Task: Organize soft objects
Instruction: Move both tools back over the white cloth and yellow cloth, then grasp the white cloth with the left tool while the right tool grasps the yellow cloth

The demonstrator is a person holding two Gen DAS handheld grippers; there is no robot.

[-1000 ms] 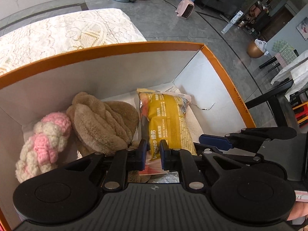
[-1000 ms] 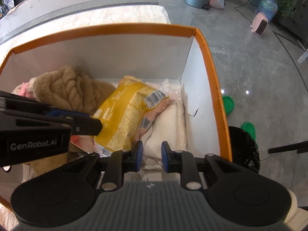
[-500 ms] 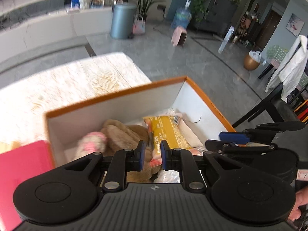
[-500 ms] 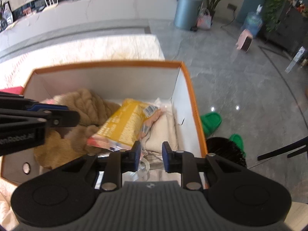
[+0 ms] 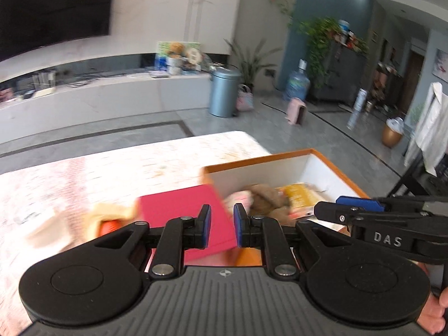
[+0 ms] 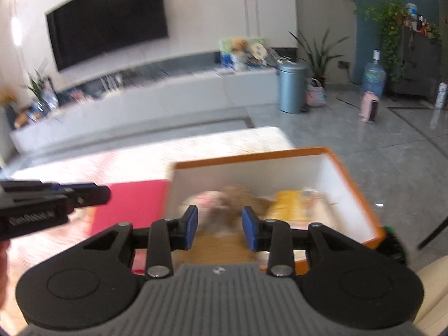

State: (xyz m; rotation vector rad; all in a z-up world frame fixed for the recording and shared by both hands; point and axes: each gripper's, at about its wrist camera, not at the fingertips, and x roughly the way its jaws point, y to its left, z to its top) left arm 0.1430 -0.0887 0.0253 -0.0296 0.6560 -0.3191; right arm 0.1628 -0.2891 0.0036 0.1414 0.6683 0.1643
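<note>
An orange-rimmed white box [image 5: 316, 153] [image 6: 347, 176] stands on the table's right end. Inside lie a pink-and-cream knitted piece [image 5: 238, 196], a brown plush piece [image 5: 266, 196] [image 6: 238, 193] and a yellow snack bag [image 5: 299, 196] [image 6: 285, 204]. My left gripper [image 5: 221, 225] is open and empty, raised above the table near the box's left side. My right gripper [image 6: 219, 229] is open and empty, raised in front of the box. Both views are blurred.
A red flat lid or book [image 5: 182, 210] [image 6: 131, 204] lies left of the box on the lace tablecloth [image 5: 112, 168]. A cream item with an orange part [image 5: 109, 218] lies further left. The floor drops off to the right.
Both grippers have pulled up and back out of the box and tilted up toward the room. The right jaws have opened wider. The box contents stay in place.
</note>
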